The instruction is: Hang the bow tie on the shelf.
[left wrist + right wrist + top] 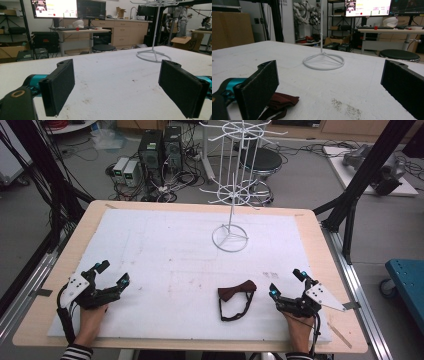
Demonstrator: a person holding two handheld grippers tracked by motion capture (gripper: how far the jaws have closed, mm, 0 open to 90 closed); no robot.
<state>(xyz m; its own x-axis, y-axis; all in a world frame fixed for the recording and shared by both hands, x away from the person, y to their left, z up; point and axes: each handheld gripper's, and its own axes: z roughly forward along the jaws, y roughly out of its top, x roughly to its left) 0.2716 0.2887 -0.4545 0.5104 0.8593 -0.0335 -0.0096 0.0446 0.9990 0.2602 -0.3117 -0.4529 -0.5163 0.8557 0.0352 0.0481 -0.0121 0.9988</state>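
A dark red bow tie [237, 292] with a black strap lies on the white mat [165, 255], near the front and right of centre. Its edge peeks past the left jaw in the right gripper view, bow tie [283, 101]. A white wire display stand [230, 238] rises at the back centre, with a round base [153, 56] [323, 61]. My left gripper [113, 274] rests open at the front left with nothing between its jaws [125, 90]. My right gripper [286, 282] rests open at the front right [332, 87], just right of the bow tie.
The wooden table [320, 245] borders the mat on all sides. Black frame posts [367, 165] stand at the right and left. Computers and cables [160, 155] sit on the floor beyond the far edge, with a black stool [260, 162] behind the stand.
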